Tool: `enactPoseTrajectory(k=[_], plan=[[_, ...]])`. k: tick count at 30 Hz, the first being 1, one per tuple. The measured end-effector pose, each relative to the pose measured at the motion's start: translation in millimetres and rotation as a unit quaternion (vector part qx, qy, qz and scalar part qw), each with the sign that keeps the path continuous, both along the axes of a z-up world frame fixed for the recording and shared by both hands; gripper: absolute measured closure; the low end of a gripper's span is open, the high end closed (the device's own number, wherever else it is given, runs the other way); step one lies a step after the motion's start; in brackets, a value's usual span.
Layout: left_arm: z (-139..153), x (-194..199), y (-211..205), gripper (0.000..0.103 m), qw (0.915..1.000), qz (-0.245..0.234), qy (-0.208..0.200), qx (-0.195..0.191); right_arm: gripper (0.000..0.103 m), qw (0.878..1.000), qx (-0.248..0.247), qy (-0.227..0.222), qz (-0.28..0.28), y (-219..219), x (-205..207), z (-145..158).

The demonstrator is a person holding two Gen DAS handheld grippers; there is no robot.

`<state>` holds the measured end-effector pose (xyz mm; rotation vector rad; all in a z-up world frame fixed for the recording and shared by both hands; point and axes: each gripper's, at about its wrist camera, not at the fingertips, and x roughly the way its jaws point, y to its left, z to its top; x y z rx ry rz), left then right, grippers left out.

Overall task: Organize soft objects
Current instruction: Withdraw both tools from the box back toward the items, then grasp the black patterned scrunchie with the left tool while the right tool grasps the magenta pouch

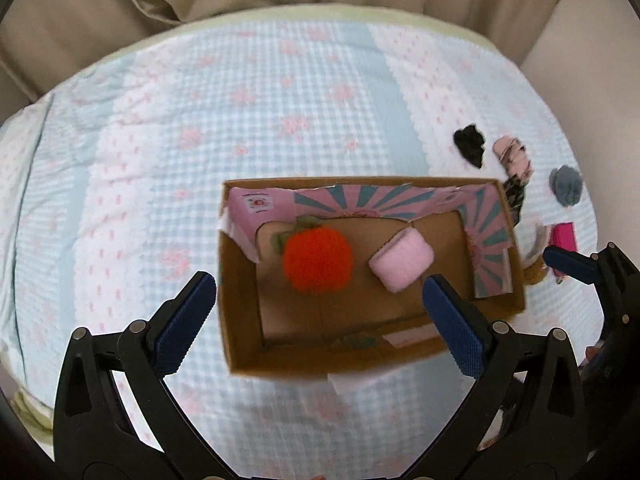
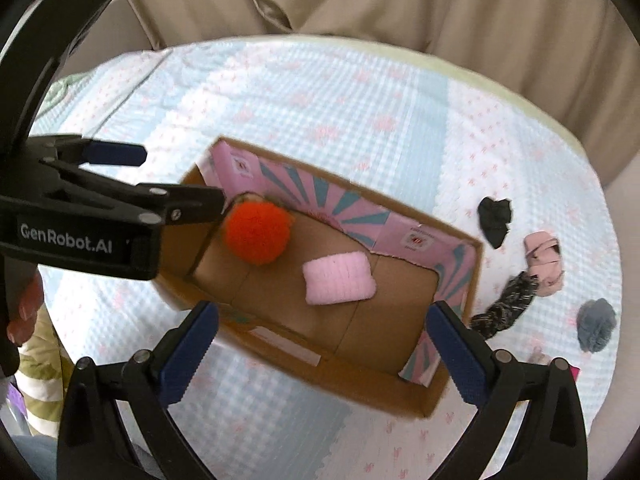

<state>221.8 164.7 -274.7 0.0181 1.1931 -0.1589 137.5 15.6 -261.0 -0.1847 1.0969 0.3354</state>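
While both grippers, left gripper (image 1: 320, 300) and right gripper (image 2: 322, 334), gape empty, the cardboard box (image 1: 244, 312) holds two soft toys.

soft even daylight, faint shadows, slight motion blur, strong fisheye bending with dark corners.

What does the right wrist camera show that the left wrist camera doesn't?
Only the right wrist view shows the left hand-held gripper from the side, with its printed label, open over the box, plus a striped sleeve at the lower left. Only the left wrist view shows a bright pink item beside the box. Both show the cardboard box holding the orange ball and pink roll, with the black cloth and grey puff outside it.
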Motion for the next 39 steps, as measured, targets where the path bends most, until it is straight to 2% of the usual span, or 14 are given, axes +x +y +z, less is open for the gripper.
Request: enactPoseTrajectory(k=[6,11,16,21,26,33,36,39], plan=[[56,-39,12,0.000,0.9986,0.018,-0.050,0.002,0.000,0.998,0.009,-0.050,-0.028,-4,-27,57],[105,-76,22,0.000,0.9939,0.039,-0.103,-0.001,0.000,0.992,0.017,-0.101,-0.077,-9,-52,108],[143,-102,26,0.000,0.9876,0.047,-0.149,0.001,0.000,0.978,0.017,-0.149,-0.144,-20,-77,155],[173,-118,22,0.000,0.9817,0.041,-0.186,-0.013,0.000,0.962,0.001,-0.186,-0.199,-34,-97,184],[187,-123,0,0.000,0.9782,0.019,-0.204,-0.031,0.000,0.948,0.006,-0.209,-0.240,-63,-112,198],[189,-116,-50,0.000,0.9773,-0.006,-0.207,-0.045,0.000,0.929,-0.009,-0.223,-0.295,-119,-133,206],[187,-108,-82,0.000,0.9774,-0.017,-0.207,-0.037,0.000,0.925,-0.021,-0.220,-0.310,-152,-137,203],[183,-102,-117,0.000,0.9769,-0.026,-0.209,-0.033,0.000,0.925,-0.023,-0.212,-0.313,-184,-139,196]])
